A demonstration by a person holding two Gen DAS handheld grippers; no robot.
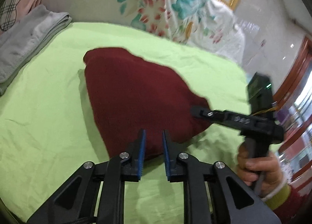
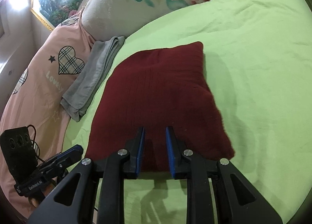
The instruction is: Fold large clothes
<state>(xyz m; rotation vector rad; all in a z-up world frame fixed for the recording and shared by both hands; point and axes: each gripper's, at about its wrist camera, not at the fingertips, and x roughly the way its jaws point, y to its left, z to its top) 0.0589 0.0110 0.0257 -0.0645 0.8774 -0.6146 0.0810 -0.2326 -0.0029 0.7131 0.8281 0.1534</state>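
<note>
Red garment (image 2: 159, 95) lies folded on the bed (image 2: 253, 68); both tongs, left (image 1: 154, 134) and right (image 2: 155, 132), stand slightly apart, empty. Fold looks finished; next, probably stacking it beside the grey pile (image 2: 95, 75).

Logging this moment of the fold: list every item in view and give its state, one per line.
dark red garment: folded into a compact rectangle, flat on the sheet
grey cloth: folded, beside the pillow
left gripper: open, empty
right gripper: open, empty
green sheet: spread, lightly wrinkled
pink pillow: lying at the bed edge
</note>
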